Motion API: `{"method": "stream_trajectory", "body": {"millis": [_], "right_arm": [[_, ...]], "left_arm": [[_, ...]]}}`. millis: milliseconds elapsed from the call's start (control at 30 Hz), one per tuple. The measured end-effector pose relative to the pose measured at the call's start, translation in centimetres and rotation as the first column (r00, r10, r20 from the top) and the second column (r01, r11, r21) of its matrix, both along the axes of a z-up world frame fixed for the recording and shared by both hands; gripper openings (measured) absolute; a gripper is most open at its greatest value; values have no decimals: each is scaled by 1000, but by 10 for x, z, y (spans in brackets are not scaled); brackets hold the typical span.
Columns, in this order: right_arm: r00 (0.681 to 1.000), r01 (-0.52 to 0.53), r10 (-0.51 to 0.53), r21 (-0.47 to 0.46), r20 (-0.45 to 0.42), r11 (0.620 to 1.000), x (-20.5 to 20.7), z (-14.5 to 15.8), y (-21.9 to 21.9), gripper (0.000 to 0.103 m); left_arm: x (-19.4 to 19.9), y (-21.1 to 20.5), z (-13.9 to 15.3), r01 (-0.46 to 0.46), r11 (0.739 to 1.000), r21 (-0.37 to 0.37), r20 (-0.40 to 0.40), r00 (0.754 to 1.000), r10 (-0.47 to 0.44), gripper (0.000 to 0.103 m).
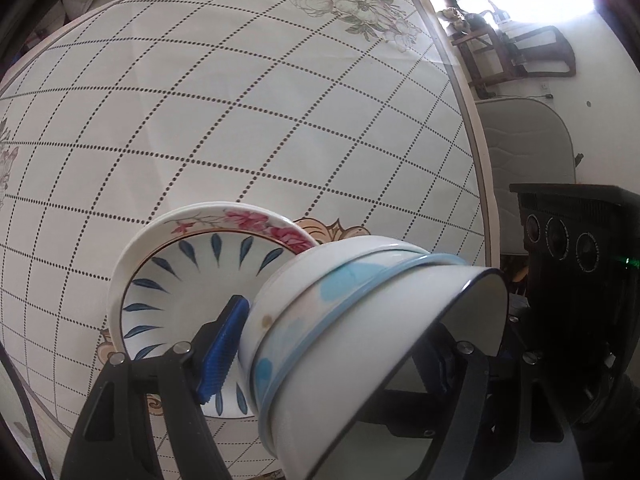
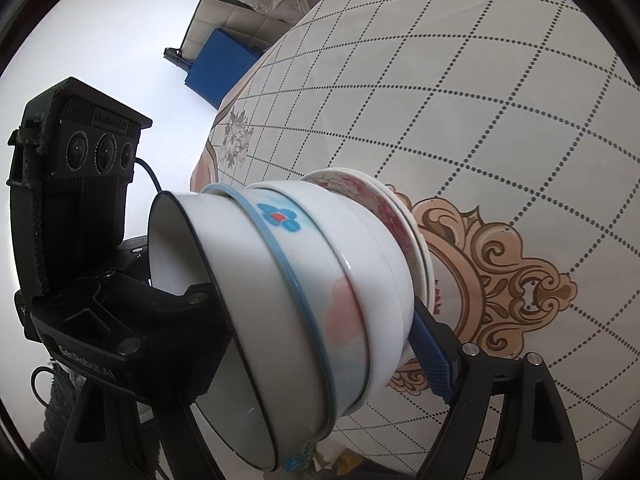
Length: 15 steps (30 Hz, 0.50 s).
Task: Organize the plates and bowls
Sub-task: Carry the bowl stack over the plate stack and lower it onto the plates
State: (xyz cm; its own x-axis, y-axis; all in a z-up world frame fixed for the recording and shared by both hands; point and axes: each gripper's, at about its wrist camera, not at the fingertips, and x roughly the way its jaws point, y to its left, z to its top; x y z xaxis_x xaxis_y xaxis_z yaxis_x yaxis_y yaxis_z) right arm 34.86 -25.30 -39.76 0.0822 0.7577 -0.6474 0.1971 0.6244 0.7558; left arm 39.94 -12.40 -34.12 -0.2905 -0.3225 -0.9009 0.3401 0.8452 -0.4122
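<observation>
Three nested white bowls [image 1: 352, 320] [image 2: 320, 280] hang tilted between both grippers; the middle one has a blue rim and blue flower marks. My left gripper [image 1: 332, 356] is shut on the stack, its blue pad [image 1: 224, 352] against the lowest bowl and its other finger inside the top bowl. My right gripper [image 2: 312, 340] is shut on the same stack from the opposite side; one blue pad [image 2: 432, 356] shows and the other finger is hidden. Right behind the bowls are a blue-leaf plate [image 1: 172, 276] and a pink-flower plate [image 1: 248, 220] [image 2: 384, 208]. I cannot tell whether the bowls touch the plates.
A checked tablecloth with flower prints [image 1: 240, 100] [image 2: 500, 80] covers the table, whose edge [image 1: 476, 152] runs close by. Beyond it are a grey chair [image 1: 528, 152], wooden chairs [image 1: 516, 56], a blue box [image 2: 220, 68] and a sofa [image 2: 240, 20] on pale floor.
</observation>
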Motion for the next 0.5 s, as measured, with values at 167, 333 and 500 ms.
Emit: {"method": "stream_trajectory", "body": {"millis": [167, 333, 500], "right_arm": [[999, -36, 36, 4, -9, 999, 8, -9, 34, 85], [998, -65, 65, -4, -26, 998, 17, -22, 62, 85], [996, -80, 79, -20, -47, 997, 23, -36, 82, 85]], "left_arm": [[4, 34, -8, -42, 999, 6, -5, 999, 42, 75], [7, 59, -22, -81, 997, 6, -21, 997, 81, 75], [11, 72, -37, -96, 995, 7, -34, 995, 97, 75]]}}
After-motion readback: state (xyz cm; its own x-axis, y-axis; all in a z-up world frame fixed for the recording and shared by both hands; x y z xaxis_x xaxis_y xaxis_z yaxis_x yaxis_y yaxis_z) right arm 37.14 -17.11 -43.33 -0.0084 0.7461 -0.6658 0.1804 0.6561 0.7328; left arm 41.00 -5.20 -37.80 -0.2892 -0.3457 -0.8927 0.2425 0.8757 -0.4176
